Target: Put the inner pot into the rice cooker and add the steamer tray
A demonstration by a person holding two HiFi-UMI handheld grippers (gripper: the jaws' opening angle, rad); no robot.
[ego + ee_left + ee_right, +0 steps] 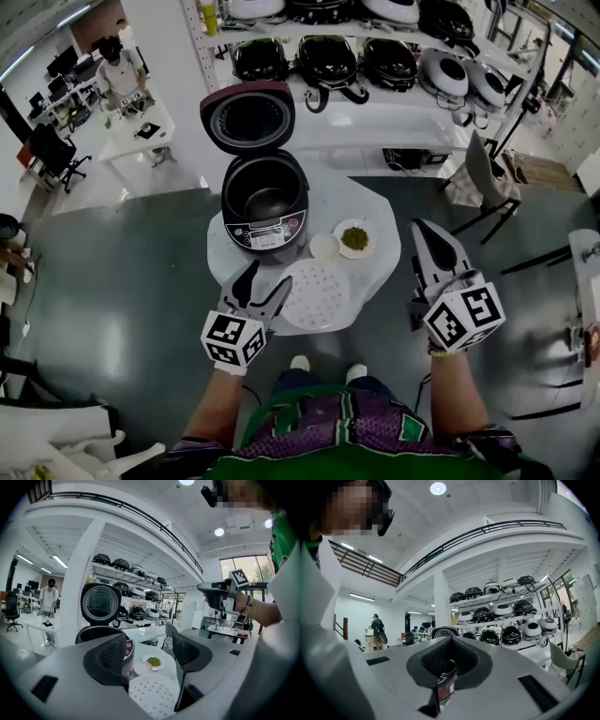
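Left gripper point(267, 284), jaws wide apart with nothing between the pads, hangs at the near edge of the round table point(375, 220), its tips at the left rim of the steamer tray point(316, 293), which lies just ahead and to its right. The tray is a flat, white, perforated disc with no long axis, so a grasp would likely take its thin rim. Behind it, toward the far edge, stands the open rice cooker point(265, 202), lid raised; its dark cavity suggests the inner pot point(266, 190) is already seated. Right gripper point(427, 234), jaws together and empty, hangs off the table's right edge, farther from the tray.
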